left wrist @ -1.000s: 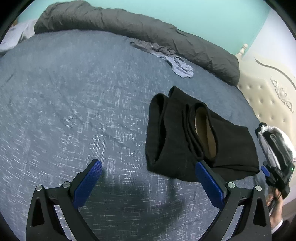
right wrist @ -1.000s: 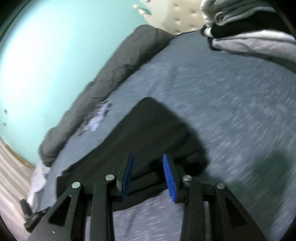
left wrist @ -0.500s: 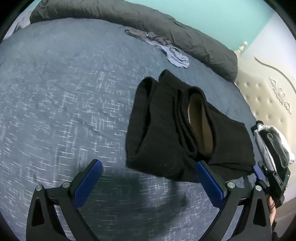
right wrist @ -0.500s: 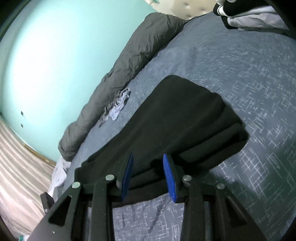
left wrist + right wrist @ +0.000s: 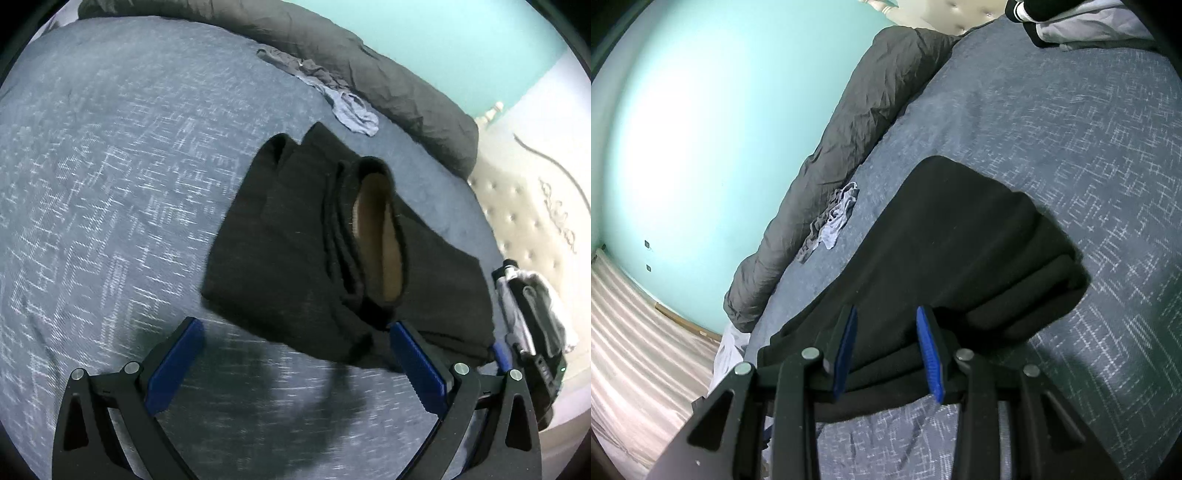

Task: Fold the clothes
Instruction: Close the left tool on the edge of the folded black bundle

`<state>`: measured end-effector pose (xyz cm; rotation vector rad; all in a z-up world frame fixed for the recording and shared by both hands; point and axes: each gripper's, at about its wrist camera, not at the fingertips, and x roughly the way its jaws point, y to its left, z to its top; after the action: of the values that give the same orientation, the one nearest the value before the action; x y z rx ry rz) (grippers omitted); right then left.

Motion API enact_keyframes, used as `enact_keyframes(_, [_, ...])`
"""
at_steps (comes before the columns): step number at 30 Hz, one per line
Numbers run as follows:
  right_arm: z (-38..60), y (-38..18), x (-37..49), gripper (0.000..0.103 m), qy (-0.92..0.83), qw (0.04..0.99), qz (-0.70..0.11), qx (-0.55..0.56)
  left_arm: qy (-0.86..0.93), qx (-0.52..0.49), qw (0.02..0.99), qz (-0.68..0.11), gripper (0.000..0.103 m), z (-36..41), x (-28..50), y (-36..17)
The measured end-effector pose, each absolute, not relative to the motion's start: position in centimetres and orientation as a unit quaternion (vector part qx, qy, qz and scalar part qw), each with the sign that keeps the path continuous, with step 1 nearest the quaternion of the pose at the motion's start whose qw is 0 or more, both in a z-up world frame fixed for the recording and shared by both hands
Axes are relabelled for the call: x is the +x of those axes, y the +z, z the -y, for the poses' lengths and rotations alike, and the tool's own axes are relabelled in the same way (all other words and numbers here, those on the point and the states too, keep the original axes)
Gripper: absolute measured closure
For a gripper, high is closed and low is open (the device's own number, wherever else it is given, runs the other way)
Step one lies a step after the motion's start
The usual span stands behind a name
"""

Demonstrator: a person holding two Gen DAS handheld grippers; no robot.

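A black folded garment (image 5: 295, 236) with a brown lining (image 5: 380, 236) lies on the blue-grey bed cover (image 5: 110, 184). My left gripper (image 5: 295, 326) hangs open just above the garment's near edge, its blue pads (image 5: 173, 365) wide apart and holding nothing. My right gripper (image 5: 886, 312) is at the garment's other end, and its blue pads (image 5: 931, 354) are closed on a thick fold of the black garment (image 5: 953, 236). In the left wrist view the right gripper (image 5: 499, 350) shows at the garment's right corner.
A rolled dark grey duvet (image 5: 369, 74) runs along the far side of the bed under a teal wall. A small crumpled grey-blue garment (image 5: 347, 107) lies next to it. A stack of folded clothes (image 5: 1082, 22) sits near the padded headboard (image 5: 528, 206). Wooden floor (image 5: 635, 350) lies beyond the bed's edge.
My left gripper has come lower and closer to the black garment, which now fills more of its view. My right gripper has turned while its jaws kept the same gap.
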<state>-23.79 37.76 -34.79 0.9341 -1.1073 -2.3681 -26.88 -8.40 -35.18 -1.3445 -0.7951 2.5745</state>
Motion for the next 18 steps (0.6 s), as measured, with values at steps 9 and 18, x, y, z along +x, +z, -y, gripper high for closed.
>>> enact_keyframes(9, [-38.8,-34.6,-23.7,0.068,-0.836,0.174,0.412,0.318,0.846,-0.45,0.06,0.279,0.0,7.5,-26.8,-35.4])
enact_keyframes(18, [-38.9,-34.4,-23.6,0.068,-0.836,0.177,0.41,0.319,0.849,-0.439,0.021,0.292,0.0,7.0,-28.4,-36.2])
